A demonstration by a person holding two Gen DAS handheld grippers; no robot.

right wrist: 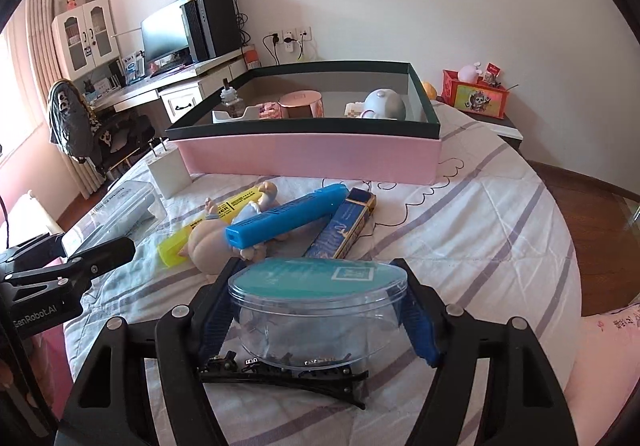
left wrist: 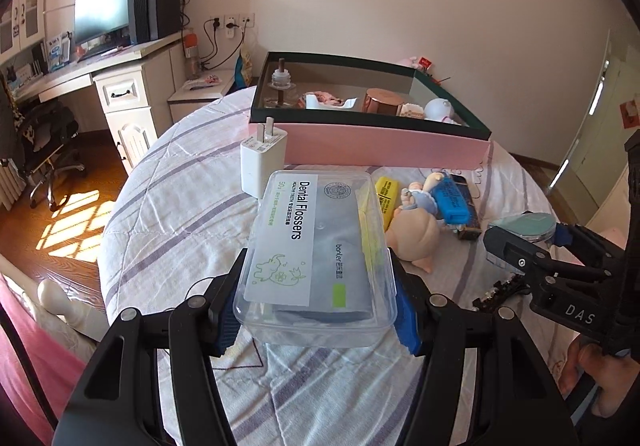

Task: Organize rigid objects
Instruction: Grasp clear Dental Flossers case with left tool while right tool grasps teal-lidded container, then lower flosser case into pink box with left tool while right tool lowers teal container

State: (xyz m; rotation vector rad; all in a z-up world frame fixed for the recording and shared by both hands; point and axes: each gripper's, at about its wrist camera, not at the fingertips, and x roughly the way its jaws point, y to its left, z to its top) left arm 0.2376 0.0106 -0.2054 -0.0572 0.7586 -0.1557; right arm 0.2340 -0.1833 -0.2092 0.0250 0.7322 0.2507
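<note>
Left wrist view: the left claw [left wrist: 316,306] clamps the flosser box [left wrist: 316,258] by its long sides, near end pinched so the label faces up, lifted off the bed [left wrist: 172,213]. The pink tray [left wrist: 372,145] waits at the far side, already holding a few items; that looks like the destination.

Right wrist view: the right claw [right wrist: 320,318] grips the round tub [right wrist: 318,310] across its width, just above a hair clip [right wrist: 288,378]. Blue case [right wrist: 288,215], doll [right wrist: 212,238] and charger [right wrist: 170,171] lie loose between claw and tray.
</note>
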